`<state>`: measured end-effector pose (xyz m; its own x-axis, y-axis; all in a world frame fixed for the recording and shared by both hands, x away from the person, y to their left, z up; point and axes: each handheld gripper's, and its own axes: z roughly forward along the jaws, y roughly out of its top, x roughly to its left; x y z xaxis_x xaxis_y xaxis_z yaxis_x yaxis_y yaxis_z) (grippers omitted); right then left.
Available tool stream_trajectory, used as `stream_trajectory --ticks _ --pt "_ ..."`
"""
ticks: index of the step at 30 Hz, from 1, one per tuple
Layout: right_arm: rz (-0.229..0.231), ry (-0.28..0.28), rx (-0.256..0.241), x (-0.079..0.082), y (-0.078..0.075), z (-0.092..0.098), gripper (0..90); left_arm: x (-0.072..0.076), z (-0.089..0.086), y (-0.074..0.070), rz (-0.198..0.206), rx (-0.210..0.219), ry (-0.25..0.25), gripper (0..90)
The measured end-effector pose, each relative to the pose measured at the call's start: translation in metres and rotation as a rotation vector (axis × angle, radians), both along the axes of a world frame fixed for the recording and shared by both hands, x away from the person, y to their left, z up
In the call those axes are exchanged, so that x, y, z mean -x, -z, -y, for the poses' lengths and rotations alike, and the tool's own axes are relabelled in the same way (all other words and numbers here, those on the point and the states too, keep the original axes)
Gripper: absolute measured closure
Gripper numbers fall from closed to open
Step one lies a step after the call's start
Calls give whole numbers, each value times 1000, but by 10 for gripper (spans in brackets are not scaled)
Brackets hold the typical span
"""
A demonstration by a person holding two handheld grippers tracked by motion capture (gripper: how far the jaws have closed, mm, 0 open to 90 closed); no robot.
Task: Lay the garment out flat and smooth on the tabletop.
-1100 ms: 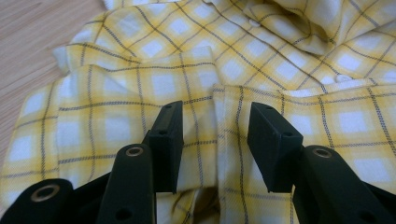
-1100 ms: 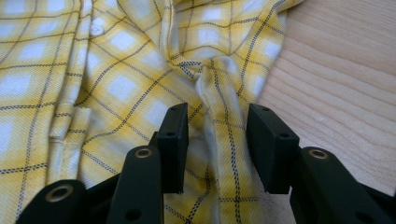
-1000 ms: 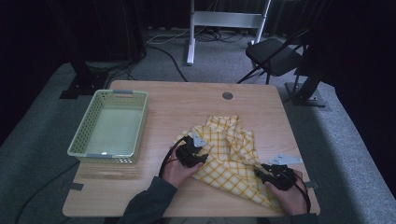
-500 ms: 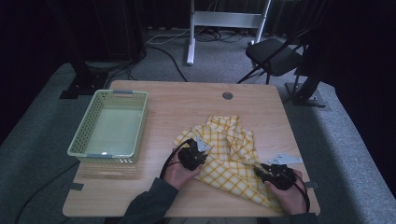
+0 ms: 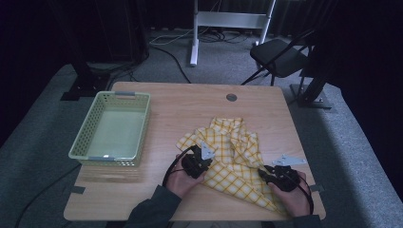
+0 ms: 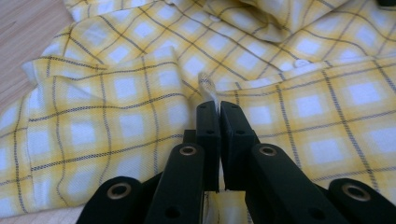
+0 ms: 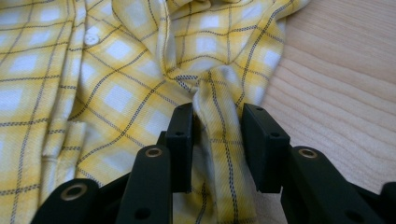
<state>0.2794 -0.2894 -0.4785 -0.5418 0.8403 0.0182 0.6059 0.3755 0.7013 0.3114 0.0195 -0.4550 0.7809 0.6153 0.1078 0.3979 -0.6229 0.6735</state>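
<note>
A yellow plaid shirt (image 5: 234, 146) lies crumpled on the right half of the wooden table (image 5: 185, 111). My left gripper (image 5: 205, 164) rests at the shirt's left edge. In the left gripper view its jaws (image 6: 218, 109) are shut on a thin fold of the shirt (image 6: 140, 107), and a sliver of cloth pokes out past the tips. My right gripper (image 5: 266, 174) sits at the shirt's near right corner. In the right gripper view its jaws (image 7: 217, 116) hold a thick bunched ridge of the shirt (image 7: 116, 70), with creases radiating from the pinch.
A pale green slotted basket (image 5: 78, 153) stands on the left side of the table with nothing in it. A round cable hole (image 5: 231, 97) is near the far edge. Beyond the table are a dark chair (image 5: 280, 54) and a white stand (image 5: 195, 33).
My left gripper has slid a little to the right, further onto the shirt's edge. The right gripper has stayed almost in place.
</note>
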Motion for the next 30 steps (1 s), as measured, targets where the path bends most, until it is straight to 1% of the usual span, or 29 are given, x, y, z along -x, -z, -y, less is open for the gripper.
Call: stream_trajectory --ticks 4,7,16,19,20,23,24,25,27,30 --pt "3 -2 10 -1 -1 -3 617 3 -1 0 0 8 1 881" --pt "5 -6 2 -2 -1 -5 607 4 -3 0 -3 13 -3 882" --pt "4 -9 12 -4 -1 -7 624 9 -6 0 -11 27 -4 884" --pt "6 -8 20 -4 -1 -6 664 12 -8 0 -14 33 -4 884" --pt "6 -8 20 -4 -1 -6 664 13 -8 0 -15 36 -6 884" --pt "4 -5 22 -5 -2 -6 722 17 -11 1 -23 52 -8 883" --pt "4 -2 26 -5 -2 -5 743 19 -12 0 -23 50 -7 884" --pt "4 -2 26 -5 -2 -5 743 19 -12 0 -23 50 -7 884" --pt "4 9 28 -6 -2 -5 802 23 -14 1 -27 53 -8 884" --pt "7 16 29 -6 -2 -4 823 27 -16 1 -30 61 -8 884"
